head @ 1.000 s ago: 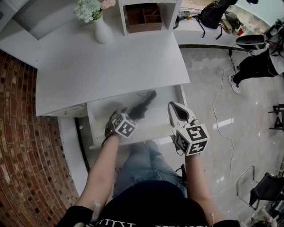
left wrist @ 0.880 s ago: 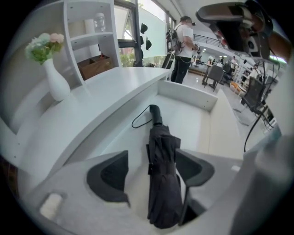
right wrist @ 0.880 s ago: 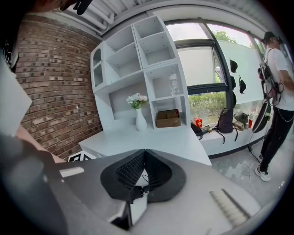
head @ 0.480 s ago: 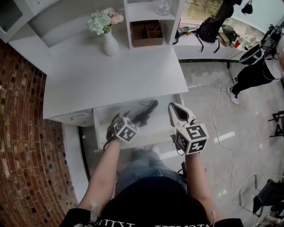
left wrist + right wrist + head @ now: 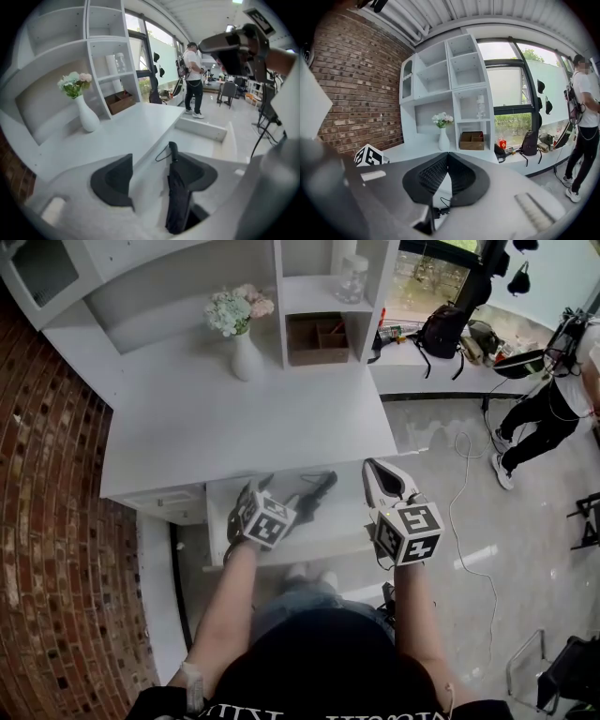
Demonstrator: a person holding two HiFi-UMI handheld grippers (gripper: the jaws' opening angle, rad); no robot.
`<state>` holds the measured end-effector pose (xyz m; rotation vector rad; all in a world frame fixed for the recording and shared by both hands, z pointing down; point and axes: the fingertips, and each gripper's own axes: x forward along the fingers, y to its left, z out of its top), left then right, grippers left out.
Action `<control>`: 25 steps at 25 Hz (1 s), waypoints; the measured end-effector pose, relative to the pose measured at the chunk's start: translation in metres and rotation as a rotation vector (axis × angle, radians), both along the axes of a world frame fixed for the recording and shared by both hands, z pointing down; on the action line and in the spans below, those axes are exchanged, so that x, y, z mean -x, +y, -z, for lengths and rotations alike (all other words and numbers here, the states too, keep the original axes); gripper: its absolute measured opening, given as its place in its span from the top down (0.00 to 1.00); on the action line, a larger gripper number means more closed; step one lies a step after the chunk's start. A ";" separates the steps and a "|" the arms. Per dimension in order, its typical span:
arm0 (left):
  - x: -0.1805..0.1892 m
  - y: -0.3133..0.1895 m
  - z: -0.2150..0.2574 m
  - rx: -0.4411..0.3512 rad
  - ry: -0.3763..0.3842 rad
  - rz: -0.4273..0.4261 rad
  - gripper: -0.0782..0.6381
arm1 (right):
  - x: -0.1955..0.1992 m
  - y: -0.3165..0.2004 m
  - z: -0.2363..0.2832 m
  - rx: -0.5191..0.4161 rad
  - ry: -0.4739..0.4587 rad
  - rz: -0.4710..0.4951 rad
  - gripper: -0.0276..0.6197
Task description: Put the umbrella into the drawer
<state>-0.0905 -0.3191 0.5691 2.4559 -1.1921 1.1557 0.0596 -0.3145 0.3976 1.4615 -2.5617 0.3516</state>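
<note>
Reaches up from the bottom edge with both bare forearms point(image 5: 225, 606), side by side at centre. Tilts the left gripper point(image 5: 255, 491) steeply down over the open drawer point(image 5: 349, 521), jaws apart, just eased inward slightly, clamping nothing. Holds the right gripper point(image 5: 377, 472) nearly level, jaws pressed together, empty. Leaves the folded black umbrella point(image 5: 314, 491) lying in the drawer, seen between the left jaws, untouched. Shows only square black-and-white patterns on the marker cubes point(image 5: 267, 521). Shirt lettering point(image 5: 253, 712) at the bottom edge unreadable.

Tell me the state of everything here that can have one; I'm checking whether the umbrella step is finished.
umbrella: folded, lying in the drawer.
drawer: pulled open.
left gripper: open, jaws have just been closing a little, gripping nothing; it hangs above the umbrella.
right gripper: shut, empty.
vase: upright on the desk.
</note>
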 end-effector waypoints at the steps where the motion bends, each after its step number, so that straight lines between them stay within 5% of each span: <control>1: 0.001 -0.002 0.007 -0.016 0.006 0.006 0.48 | 0.000 -0.001 0.003 -0.008 0.000 0.000 0.95; 17: 0.037 -0.036 0.134 -0.336 0.139 0.128 0.48 | 0.003 -0.011 0.057 -0.163 0.083 -0.004 0.95; 25: 0.066 -0.039 0.218 -0.545 0.313 0.176 0.48 | 0.001 -0.014 0.088 -0.286 0.213 -0.039 0.95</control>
